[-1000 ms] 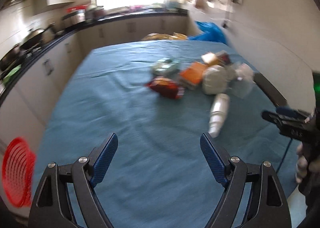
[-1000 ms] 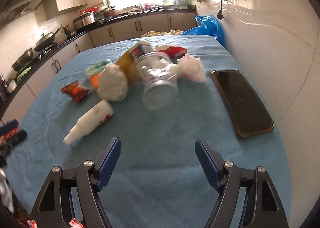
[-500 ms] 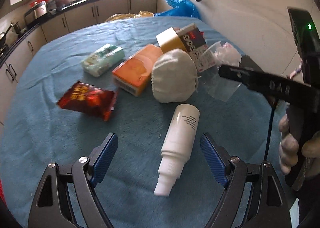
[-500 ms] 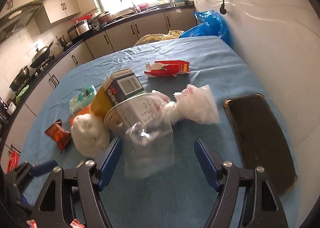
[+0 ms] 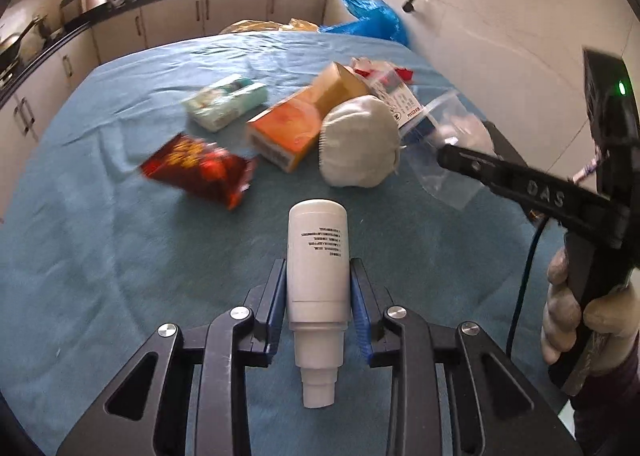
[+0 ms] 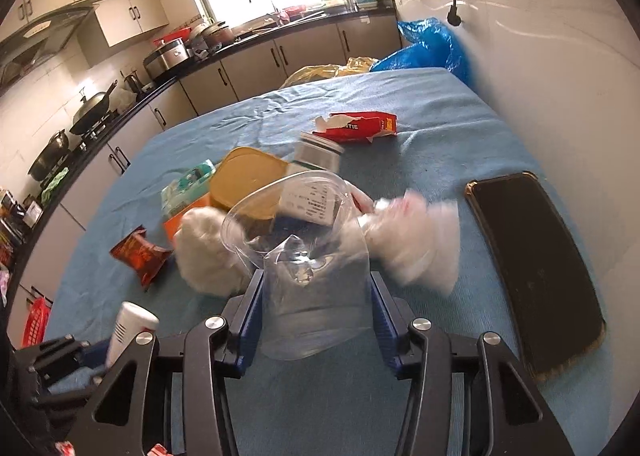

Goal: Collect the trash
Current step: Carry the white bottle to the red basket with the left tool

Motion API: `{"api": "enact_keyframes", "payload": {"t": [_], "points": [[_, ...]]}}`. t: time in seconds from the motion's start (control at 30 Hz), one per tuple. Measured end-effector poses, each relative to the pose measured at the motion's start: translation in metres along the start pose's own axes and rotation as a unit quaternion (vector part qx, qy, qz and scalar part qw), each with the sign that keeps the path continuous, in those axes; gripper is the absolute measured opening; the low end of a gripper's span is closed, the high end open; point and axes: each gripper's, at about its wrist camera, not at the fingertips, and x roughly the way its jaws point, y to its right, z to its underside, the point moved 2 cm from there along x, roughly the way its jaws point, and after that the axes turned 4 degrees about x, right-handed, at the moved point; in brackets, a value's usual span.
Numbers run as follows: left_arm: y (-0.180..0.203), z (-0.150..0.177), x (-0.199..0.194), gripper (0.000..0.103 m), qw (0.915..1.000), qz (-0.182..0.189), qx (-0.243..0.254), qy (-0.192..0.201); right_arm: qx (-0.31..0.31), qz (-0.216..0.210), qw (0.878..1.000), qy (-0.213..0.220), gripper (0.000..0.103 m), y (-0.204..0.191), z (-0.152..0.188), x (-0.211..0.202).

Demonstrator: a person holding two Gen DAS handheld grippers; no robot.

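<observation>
Left gripper (image 5: pixel 318 298): fingers have just been closing, now narrow, blue pads pressed on both sides of a white plastic bottle (image 5: pixel 318 268) lying on the blue-cloth surface (image 5: pixel 100 256), cap end toward the camera.

Right gripper (image 6: pixel 316 316): fingers have just been closing, now at middling width, pads against the sides of a clear plastic cup (image 6: pixel 308 256) lying on its side, open mouth away from the camera.

Rest of the trash sits in a loose cluster mid-surface: red snack wrapper (image 5: pixel 198 171), orange carton (image 5: pixel 288 127), pale green tissue pack (image 5: pixel 226 101), white face mask (image 5: pixel 360 145) just beside the carton, crumpled white plastic bag (image 6: pixel 416 242) right of the cup, torn red box (image 6: pixel 358 127) farther back. A dark phone (image 6: pixel 536 264) lies apart near the right edge by the wall.

A hand (image 5: pixel 576 316) holds the right gripper's handle in the left wrist view.
</observation>
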Motion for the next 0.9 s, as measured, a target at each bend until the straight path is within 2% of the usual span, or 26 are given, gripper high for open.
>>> {"api": "enact_keyframes", "payload": {"t": [0.17,0.47,0.8,0.9], "points": [[-0.014,0.016,-0.027,0.029,0.9996,-0.01,-0.026,0.011,-0.008,-0.001,1.0,0.002,0.053,-0.01,0.018,-0.025],[-0.038,0.055,-0.074,0.029,0.9954,-0.069,-0.055,0.037,-0.024,-0.005,1.0,-0.016,0.053,-0.041,0.059,-0.053],[-0.078,0.1,-0.11,0.029,0.9855,-0.108,-0.121,0.049,-0.071,-0.023,0.997,-0.019,0.053,-0.091,0.095,-0.069],[-0.089,0.109,-0.12,0.029,0.9808,-0.13,-0.134,0.055,-0.082,-0.031,0.996,-0.02,0.053,-0.104,0.1,-0.07]]}}
